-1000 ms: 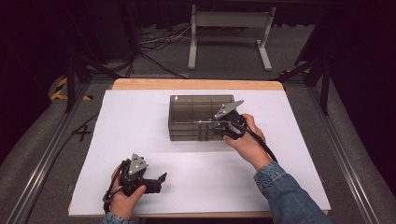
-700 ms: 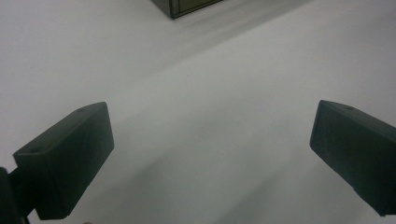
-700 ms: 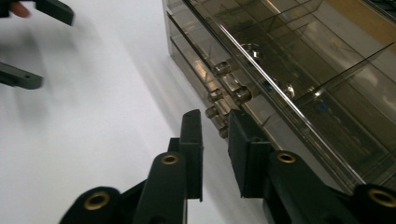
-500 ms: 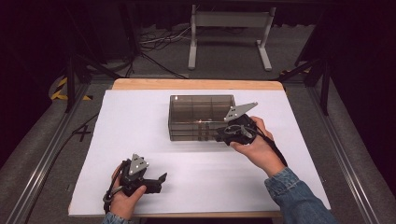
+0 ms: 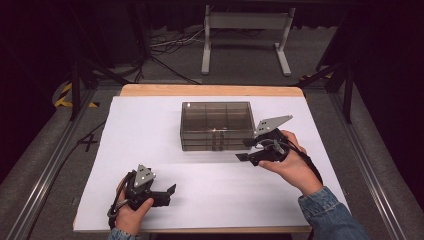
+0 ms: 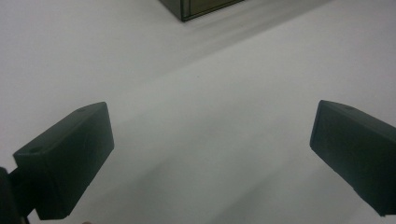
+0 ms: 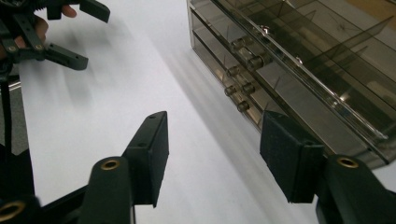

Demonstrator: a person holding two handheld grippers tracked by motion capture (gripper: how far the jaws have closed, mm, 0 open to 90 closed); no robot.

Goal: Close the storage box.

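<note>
High view is pretty soft and low-res, dark all around, white table sheet [image 5: 150, 130] lit bright from above. Left gripper view is blurry, washed-out grey, faint shadows toward the top.

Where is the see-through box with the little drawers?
In the high view the drawer box sits mid-table on the white sheet, toward the far edge, just left of the right gripper.
</note>
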